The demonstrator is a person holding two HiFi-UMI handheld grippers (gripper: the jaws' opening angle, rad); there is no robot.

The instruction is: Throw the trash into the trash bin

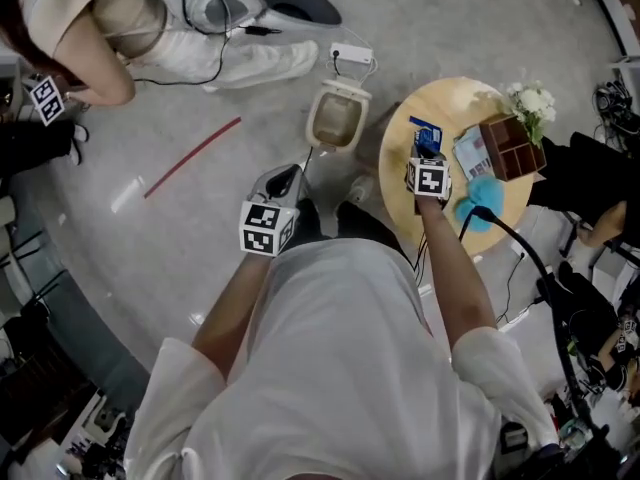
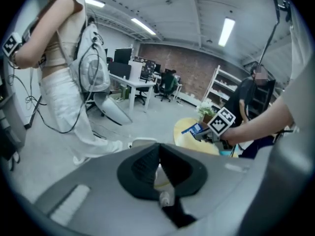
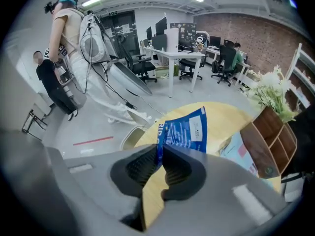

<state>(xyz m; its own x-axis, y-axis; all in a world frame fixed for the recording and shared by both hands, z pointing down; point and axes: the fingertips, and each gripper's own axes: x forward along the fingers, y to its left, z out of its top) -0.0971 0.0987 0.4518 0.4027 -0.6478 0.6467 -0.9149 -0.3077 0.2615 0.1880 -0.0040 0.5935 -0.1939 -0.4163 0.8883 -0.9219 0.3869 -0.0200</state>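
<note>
A blue snack wrapper (image 3: 186, 131) sticks up from my right gripper (image 3: 160, 147), which is shut on its lower edge. In the head view this right gripper (image 1: 428, 150) holds the wrapper (image 1: 425, 131) over the left part of the round wooden table (image 1: 445, 103). The beige trash bin (image 1: 337, 118) stands open on the floor just left of the table, and its rim shows as well in the right gripper view (image 3: 129, 137). My left gripper (image 1: 289, 176) hovers over the floor in front of the bin, jaws together with nothing seen between them (image 2: 158, 151).
On the table are a brown compartment box (image 1: 512, 146), white flowers (image 1: 531, 99), a booklet (image 1: 470, 152) and a blue cloth (image 1: 482, 200). A person in a beige top (image 1: 95, 23) stands at the far left. A power strip (image 1: 350, 55) and red floor tape (image 1: 192, 155) lie near the bin.
</note>
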